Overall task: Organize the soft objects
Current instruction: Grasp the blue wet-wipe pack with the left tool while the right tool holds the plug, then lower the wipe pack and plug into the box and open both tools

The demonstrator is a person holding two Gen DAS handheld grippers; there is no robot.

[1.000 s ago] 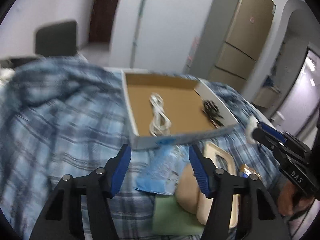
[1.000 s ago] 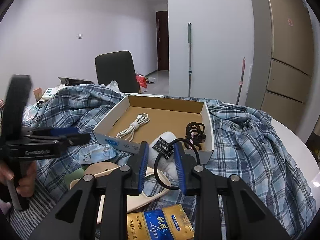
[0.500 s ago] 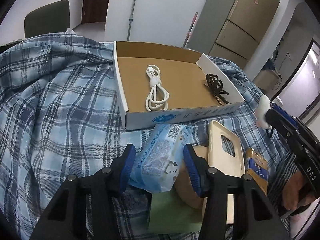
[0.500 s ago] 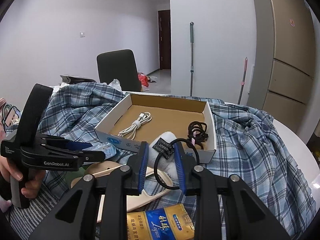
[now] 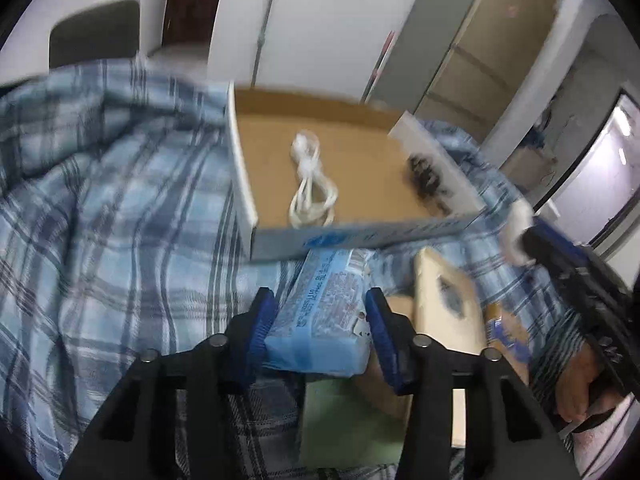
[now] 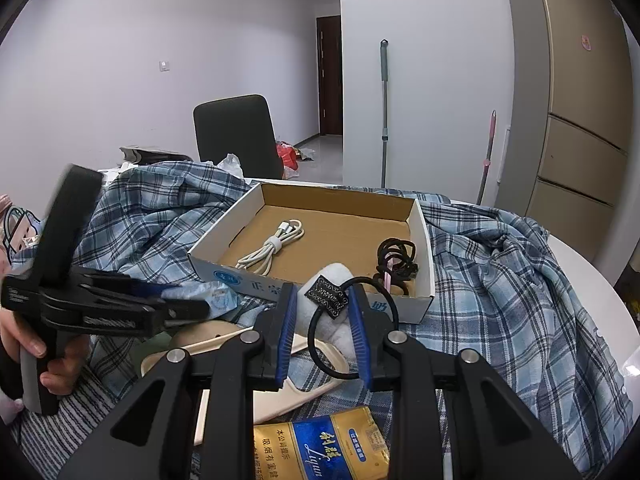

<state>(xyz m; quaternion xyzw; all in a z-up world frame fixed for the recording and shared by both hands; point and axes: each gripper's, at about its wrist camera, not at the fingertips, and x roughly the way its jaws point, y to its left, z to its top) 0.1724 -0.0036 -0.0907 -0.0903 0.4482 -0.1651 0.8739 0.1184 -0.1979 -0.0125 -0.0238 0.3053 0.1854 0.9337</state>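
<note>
My left gripper (image 5: 320, 320) is shut on a blue tissue pack (image 5: 324, 308) and holds it just in front of the cardboard box (image 5: 360, 236). The box holds a white cable (image 5: 310, 184) and a black cord bundle (image 5: 428, 180). My right gripper (image 6: 322, 320) is shut on a white soft object (image 6: 340, 332) with a black elastic band and tag (image 6: 326, 294), near the box's front wall (image 6: 256, 280). The left gripper also shows in the right wrist view (image 6: 188, 308) with the tissue pack (image 6: 218, 300).
A blue plaid shirt (image 5: 100, 208) covers the table. A cream phone case (image 5: 444, 308), a green pad (image 5: 344, 420) and a gold-blue cigarette pack (image 6: 324, 448) lie in front of the box. A black chair (image 6: 236, 136) stands behind.
My left gripper came forward over the tissue pack, shut on it and has lifted it slightly. My right gripper has held still with the white object.
</note>
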